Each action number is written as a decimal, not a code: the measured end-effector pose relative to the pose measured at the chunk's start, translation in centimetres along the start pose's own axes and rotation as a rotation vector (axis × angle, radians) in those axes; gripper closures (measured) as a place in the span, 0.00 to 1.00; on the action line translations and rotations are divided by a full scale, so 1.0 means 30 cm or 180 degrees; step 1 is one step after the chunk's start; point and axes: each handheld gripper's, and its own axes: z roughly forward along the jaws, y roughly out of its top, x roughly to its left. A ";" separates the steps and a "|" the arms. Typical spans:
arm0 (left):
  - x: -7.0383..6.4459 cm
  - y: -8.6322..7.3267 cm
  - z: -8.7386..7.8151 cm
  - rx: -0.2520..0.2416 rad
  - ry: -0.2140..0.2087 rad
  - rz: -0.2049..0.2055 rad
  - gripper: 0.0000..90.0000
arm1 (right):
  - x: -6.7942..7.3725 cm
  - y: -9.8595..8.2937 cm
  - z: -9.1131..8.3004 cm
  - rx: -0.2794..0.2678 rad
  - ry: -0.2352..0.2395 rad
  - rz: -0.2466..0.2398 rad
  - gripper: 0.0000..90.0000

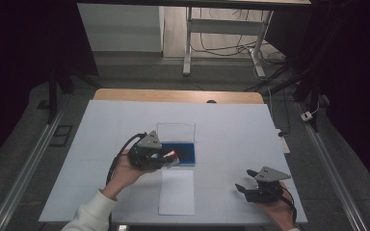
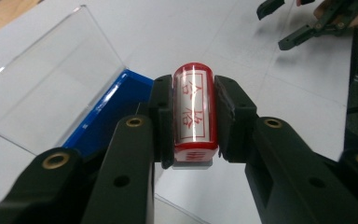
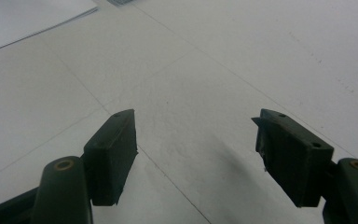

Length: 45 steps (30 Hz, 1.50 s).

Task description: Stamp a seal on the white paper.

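We grip a red stamp in our left gripper, just above the blue ink pad. Stamping the paper remains. Our right gripper rests apart, empty.

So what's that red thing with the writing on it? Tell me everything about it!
It is a small red stamp, shaped like a short cylinder, shiny like plastic, with a white label bearing red characters along its side. The left hand-held gripper clamps it between its two black jaws, one on each side, lifted off the table. A pale base shows at its lower end. It hangs near the open ink pad box with its blue tray and clear lid.
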 end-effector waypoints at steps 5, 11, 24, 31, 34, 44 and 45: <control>-0.027 -0.001 0.011 0.0039 -0.0053 0.0045 0.78 | 0.001 -0.002 0.000 0.0017 -0.0042 0.0010 0.32; -0.055 -0.012 0.027 0.0081 -0.0090 0.0058 0.78 | -0.001 -0.003 0.001 0.0021 -0.0012 0.0005 0.32; -0.087 -0.055 0.078 0.0242 -0.0181 0.0092 0.78 | 0.000 -0.004 0.000 -0.0002 -0.0028 0.0013 0.32; -0.103 -0.069 0.089 0.0277 -0.0219 0.0130 0.78 | 0.002 -0.003 -0.002 -0.0004 -0.0024 0.0018 0.32; -0.105 -0.071 0.092 0.0294 -0.0215 0.0142 0.78 | 0.001 -0.003 -0.002 0.0026 -0.0015 -0.0021 0.32; -0.105 -0.083 0.114 0.0353 -0.0245 0.0139 0.78 | 0.001 -0.004 0.000 0.0032 -0.0013 -0.0017 0.33; -0.105 -0.083 0.116 0.0359 -0.0247 0.0142 0.78 | 0.001 -0.004 0.000 0.0034 -0.0013 -0.0018 0.33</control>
